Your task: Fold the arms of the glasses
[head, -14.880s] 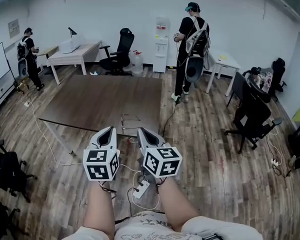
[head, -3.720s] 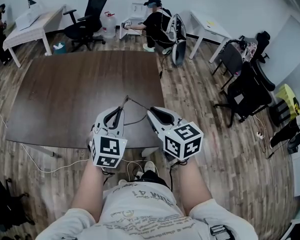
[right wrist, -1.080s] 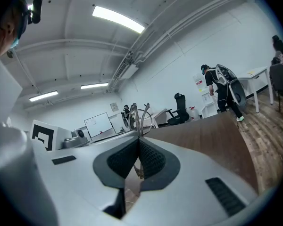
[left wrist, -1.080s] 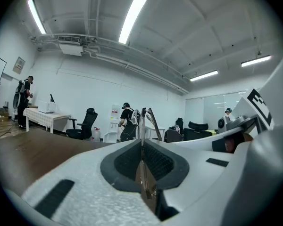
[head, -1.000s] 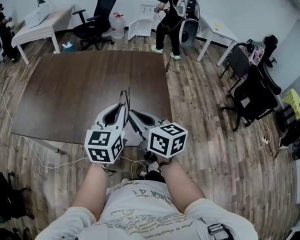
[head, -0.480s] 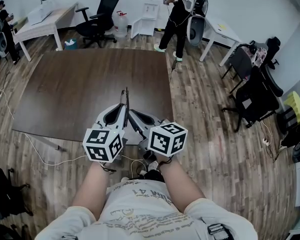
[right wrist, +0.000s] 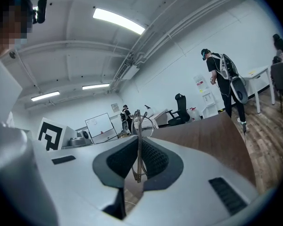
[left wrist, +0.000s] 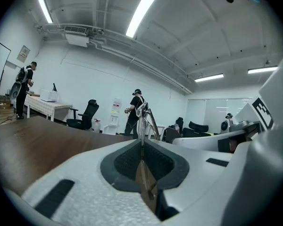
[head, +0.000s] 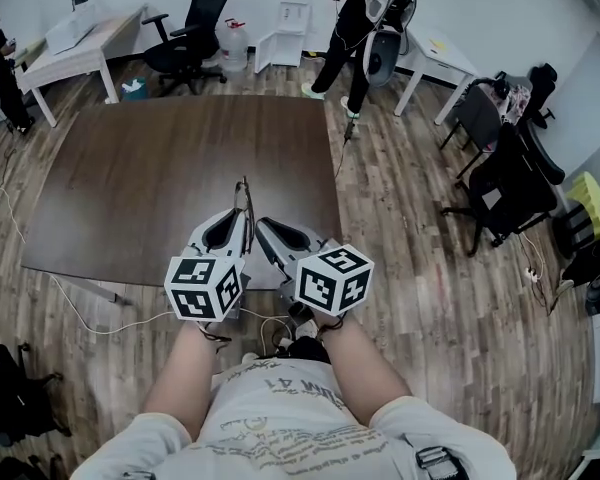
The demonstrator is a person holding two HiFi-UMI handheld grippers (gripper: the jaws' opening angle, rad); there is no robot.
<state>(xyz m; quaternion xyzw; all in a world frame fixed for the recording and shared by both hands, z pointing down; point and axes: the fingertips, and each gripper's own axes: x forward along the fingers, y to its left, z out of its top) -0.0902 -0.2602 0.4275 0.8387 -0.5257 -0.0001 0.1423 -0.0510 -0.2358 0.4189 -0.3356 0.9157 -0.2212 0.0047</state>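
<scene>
Thin wire-framed glasses point(head: 246, 198) are held edge-on in the air over the near edge of the brown table point(head: 150, 168). My left gripper point(head: 243, 220) and right gripper point(head: 261, 227) sit side by side, tips almost touching, both shut on the glasses. In the left gripper view the jaws pinch a thin strip of the frame point(left wrist: 142, 147), and the rest of the glasses point(left wrist: 144, 121) sticks up beyond the tips. In the right gripper view the glasses point(right wrist: 138, 126) stand upright between the closed pads, one round rim showing above them.
A person with a backpack point(head: 365, 13) stands past the table's far right corner. Black office chairs point(head: 505, 193) are on the right, and one point(head: 185, 23) is at the back beside a white desk point(head: 75, 43). Cables point(head: 270, 328) lie on the wooden floor under my hands.
Over the last second the grippers and glasses have stayed put. A few seconds back the grippers were apart with the glasses spread between them; now they are pressed close together.
</scene>
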